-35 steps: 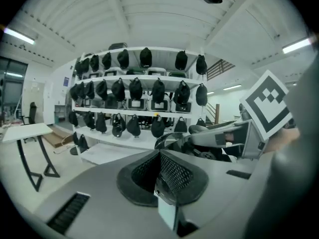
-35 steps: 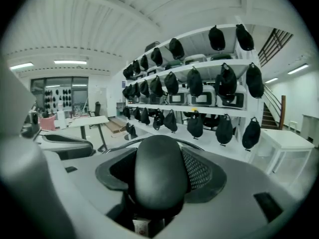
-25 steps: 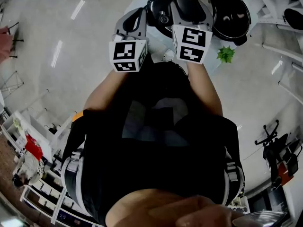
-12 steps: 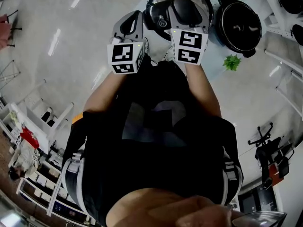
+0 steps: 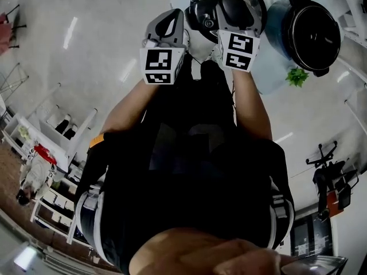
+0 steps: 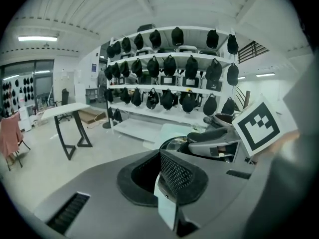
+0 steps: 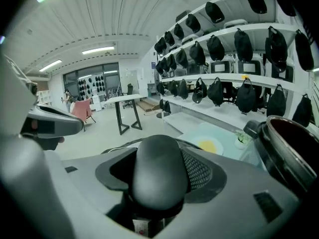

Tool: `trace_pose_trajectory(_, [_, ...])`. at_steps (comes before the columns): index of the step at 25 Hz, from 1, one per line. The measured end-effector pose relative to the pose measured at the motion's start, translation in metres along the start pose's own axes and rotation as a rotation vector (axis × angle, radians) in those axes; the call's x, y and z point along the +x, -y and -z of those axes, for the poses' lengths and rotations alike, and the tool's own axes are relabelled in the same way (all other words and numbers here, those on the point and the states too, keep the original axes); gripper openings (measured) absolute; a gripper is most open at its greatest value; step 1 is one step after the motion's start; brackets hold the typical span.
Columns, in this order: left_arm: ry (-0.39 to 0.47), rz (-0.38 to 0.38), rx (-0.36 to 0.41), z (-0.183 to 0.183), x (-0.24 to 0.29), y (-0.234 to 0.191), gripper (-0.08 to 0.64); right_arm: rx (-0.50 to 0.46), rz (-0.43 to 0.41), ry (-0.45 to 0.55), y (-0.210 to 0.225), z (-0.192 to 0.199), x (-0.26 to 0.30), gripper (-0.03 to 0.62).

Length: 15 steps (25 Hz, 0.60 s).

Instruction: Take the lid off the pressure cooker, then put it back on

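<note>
Up in front of the person, clear of the table (image 5: 261,67), the lid (image 5: 200,13) hangs in the air, carried by the right gripper (image 5: 234,16). That gripper's jaws are clamped on the lid's rounded black knob (image 7: 158,176), one meshed pad pressed against the knob's right side. The lid's dark rim curves out from behind the knob.

Off to the right of the lid, apart from it, stands the pressure cooker pot (image 5: 281,22), uncovered, its dark inside open to the room. It sits on the pale table, with a small green plant (image 5: 297,76) near it on the same surface.

Just left of the lid, the left gripper (image 5: 171,17) is raised alongside, not touching the lid. Its jaws sit together with nothing between them.

Both marker cubes face back toward the person, whose bare forearms reach forward from a dark shirt. Across the room run white shelves (image 6: 169,88) lined with dark objects.
</note>
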<state>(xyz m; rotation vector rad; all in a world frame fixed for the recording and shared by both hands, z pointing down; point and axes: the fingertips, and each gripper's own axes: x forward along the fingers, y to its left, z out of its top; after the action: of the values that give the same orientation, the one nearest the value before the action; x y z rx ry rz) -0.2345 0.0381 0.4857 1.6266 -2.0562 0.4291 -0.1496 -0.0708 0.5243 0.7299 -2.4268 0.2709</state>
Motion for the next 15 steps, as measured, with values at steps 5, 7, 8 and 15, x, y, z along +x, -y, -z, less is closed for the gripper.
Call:
trace_pose_trajectory(5, [-0.041,0.022,0.008,0.022,0.022,-0.005,0.007,0.01,0.02,-0.021,0.008,0.023,0.028,0.288])
trace_pose_trajectory(7, [-0.055,0.035,0.012,0.03,0.028,-0.005,0.007,0.013,0.03,-0.028,0.011,0.032,0.038,0.288])
trace_pose_trajectory(8, [-0.062,0.041,0.013,0.034,0.031,-0.006,0.006,0.014,0.035,-0.031,0.012,0.037,0.043,0.288])
trace_pose_trajectory(15, [-0.11,0.071,0.019,0.058,0.047,-0.011,0.006,0.036,0.068,-0.073,0.024,0.061,0.071,0.288])
